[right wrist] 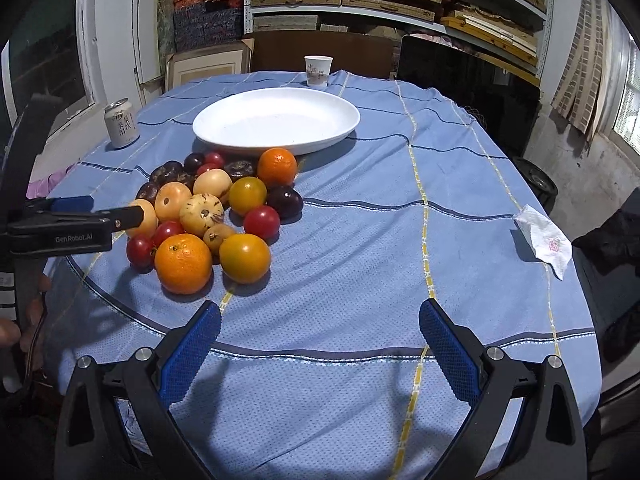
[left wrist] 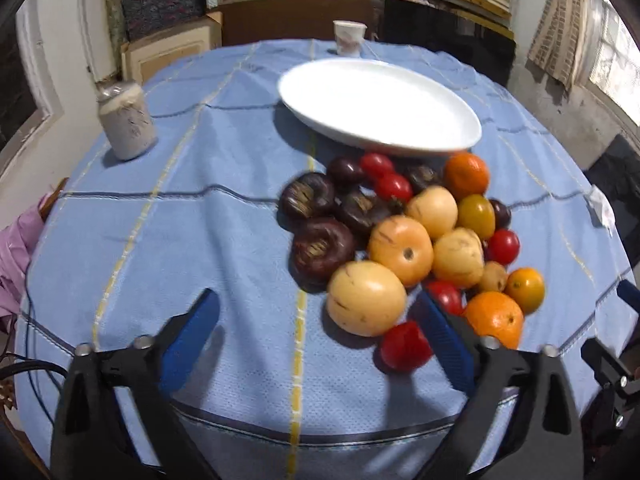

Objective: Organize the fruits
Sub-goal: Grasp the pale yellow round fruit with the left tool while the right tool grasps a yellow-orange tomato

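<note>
Fruits: mixed pile of oranges, red tomatoes, pale yellow melons and dark purple mangosteens [right wrist: 208, 216], heaped on blue checked tablecloth [right wrist: 360, 264] just before wide white oval plate [right wrist: 276, 120]. Plate bare; no piece sorted yet, entire pile left. Left gripper [left wrist: 316, 340] spread wide, empty, nearest pale melon [left wrist: 366, 298] beside one finger. Right gripper [right wrist: 320, 344] spread wide, empty. Rear fruits partly hidden; left view blurred.

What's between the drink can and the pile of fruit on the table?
Only bare blue tablecloth lies between the can and the fruit pile; the left wrist view shows that stretch clearest.
</note>
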The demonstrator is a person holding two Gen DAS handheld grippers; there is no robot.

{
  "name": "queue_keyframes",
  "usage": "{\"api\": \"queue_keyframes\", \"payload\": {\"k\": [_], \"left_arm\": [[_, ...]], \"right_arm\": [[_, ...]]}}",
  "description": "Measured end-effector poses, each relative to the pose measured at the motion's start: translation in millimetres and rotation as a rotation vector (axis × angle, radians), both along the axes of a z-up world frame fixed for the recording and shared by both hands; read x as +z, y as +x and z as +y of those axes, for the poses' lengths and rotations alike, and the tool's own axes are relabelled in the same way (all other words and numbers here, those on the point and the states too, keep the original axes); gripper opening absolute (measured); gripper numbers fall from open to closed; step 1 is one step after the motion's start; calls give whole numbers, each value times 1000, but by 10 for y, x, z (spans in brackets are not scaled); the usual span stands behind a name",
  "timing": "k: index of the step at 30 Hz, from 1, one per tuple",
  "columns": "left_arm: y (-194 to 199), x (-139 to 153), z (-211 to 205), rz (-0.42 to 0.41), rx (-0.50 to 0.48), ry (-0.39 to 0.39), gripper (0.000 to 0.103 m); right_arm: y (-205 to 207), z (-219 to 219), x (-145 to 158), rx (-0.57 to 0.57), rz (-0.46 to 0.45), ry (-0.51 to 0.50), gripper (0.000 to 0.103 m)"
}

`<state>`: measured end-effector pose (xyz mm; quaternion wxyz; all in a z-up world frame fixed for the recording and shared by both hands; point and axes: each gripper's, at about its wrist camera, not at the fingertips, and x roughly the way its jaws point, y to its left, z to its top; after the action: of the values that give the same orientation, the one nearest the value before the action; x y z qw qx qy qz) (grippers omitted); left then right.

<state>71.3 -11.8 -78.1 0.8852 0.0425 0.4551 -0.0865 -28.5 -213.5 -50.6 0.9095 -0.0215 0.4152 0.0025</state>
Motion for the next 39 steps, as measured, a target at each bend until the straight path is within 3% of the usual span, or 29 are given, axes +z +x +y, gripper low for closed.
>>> {"api": "queue_keyframes", "payload": {"k": [1, 9, 13, 19, 25, 30, 39], "left_arm": [[-1, -28, -42, 7, -13, 6, 75], [62, -99, -30, 13, -11, -48, 62], [20, -87, -85, -8, -52, -67, 43], [-11, -39, 67, -28, -43, -127, 43], [-161, 207, 259, -146, 17, -135, 43], [-185, 232, 304, -145, 24, -143, 43], [-202, 206, 329, -143, 15, -144, 43]], "right_arm": [[5, 0, -3, 1, 3, 0, 100], [8, 12, 10, 0, 1, -20, 100], [23, 2, 8, -3, 5, -18, 100], [75, 21, 1, 19, 14, -16, 99], [188, 130, -48, 123, 31, 31, 97], [330, 258, -136, 146, 36, -7, 76], [501, 359, -246, 189, 66, 10, 69]]}}
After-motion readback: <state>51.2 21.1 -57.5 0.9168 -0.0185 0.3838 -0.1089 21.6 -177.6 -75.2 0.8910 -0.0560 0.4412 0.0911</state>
